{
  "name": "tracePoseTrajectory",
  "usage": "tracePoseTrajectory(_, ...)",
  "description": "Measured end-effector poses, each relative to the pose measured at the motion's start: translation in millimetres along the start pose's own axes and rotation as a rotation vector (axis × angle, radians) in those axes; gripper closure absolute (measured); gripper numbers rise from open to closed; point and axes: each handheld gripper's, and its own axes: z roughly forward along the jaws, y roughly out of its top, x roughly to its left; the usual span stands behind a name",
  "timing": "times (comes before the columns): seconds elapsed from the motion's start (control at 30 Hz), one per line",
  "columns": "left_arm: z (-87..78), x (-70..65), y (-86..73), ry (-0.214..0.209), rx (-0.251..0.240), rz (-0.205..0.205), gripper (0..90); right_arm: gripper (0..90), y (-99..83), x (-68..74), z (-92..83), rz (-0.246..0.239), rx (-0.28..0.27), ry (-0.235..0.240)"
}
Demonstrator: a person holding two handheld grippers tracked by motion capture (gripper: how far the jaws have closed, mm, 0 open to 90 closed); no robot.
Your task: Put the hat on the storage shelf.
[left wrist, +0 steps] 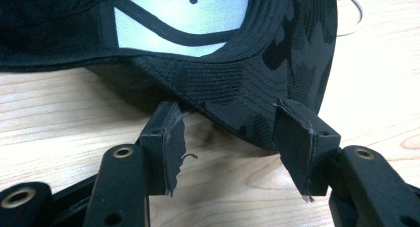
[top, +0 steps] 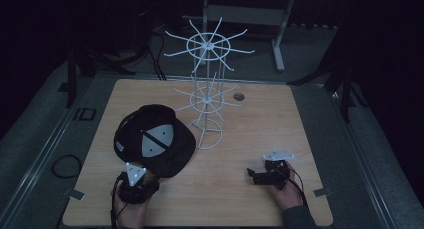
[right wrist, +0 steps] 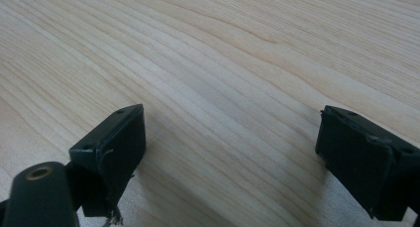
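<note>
A black camouflage cap (top: 155, 139) lies upside down on the wooden table (top: 260, 124), its pale lining facing up. Just below it, my left gripper (top: 145, 175) is held in a hand and points at the cap's brim. In the left gripper view the brim (left wrist: 277, 53) reaches down to the tips of my left gripper (left wrist: 230, 133); its pads stand well apart, on either side of the brim's edge. My right gripper (top: 255, 176) rests near the front right of the table. In its own view my right gripper (right wrist: 233, 142) is wide open over bare wood.
A white wire display rack (top: 207, 96) with two tiers of hooks stands just behind and right of the cap; its ring base (left wrist: 349, 9) shows past the brim. A small round grommet (top: 239, 96) sits farther back. Dark floor and stands surround the table.
</note>
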Motion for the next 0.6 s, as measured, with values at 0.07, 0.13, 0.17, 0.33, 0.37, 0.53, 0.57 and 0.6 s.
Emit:
tracePoseTrajectory(0.07,-0.1,-0.4,-0.5,0.001,0.001,0.001,46.0,11.9,0.0,0.0,0.0,0.000,0.000,0.000)
tracePoseTrajectory(0.13,0.8,-1.3,-1.3,-0.004,0.007,0.004,45.6,11.9,0.0,0.0,0.0,0.000,0.000,0.000)
tracePoseTrajectory(0.17,1.5,-1.4,-1.8,-0.004,0.010,0.006,45.3,11.9,0.0,0.0,0.0,0.000,0.000,0.000)
tracePoseTrajectory(0.33,2.9,0.9,-3.1,-0.019,0.016,-0.016,44.7,11.9,0.0,0.0,0.1,0.000,0.000,0.000)
tracePoseTrajectory(0.37,3.5,0.8,-3.3,-0.024,0.015,-0.017,44.6,11.9,0.0,0.0,0.1,0.000,0.000,0.000)
tracePoseTrajectory(0.53,8.8,-0.5,-4.3,-0.058,0.034,-0.032,43.0,11.9,0.0,0.0,0.0,0.000,0.000,0.000)
tracePoseTrajectory(0.57,9.2,-0.4,-4.2,-0.064,0.036,-0.038,43.0,11.9,0.0,0.0,0.0,0.000,0.000,0.000)
tracePoseTrajectory(0.6,9.8,0.0,-4.2,-0.067,0.036,-0.041,42.9,11.8,0.0,0.0,0.1,0.000,0.000,0.000)
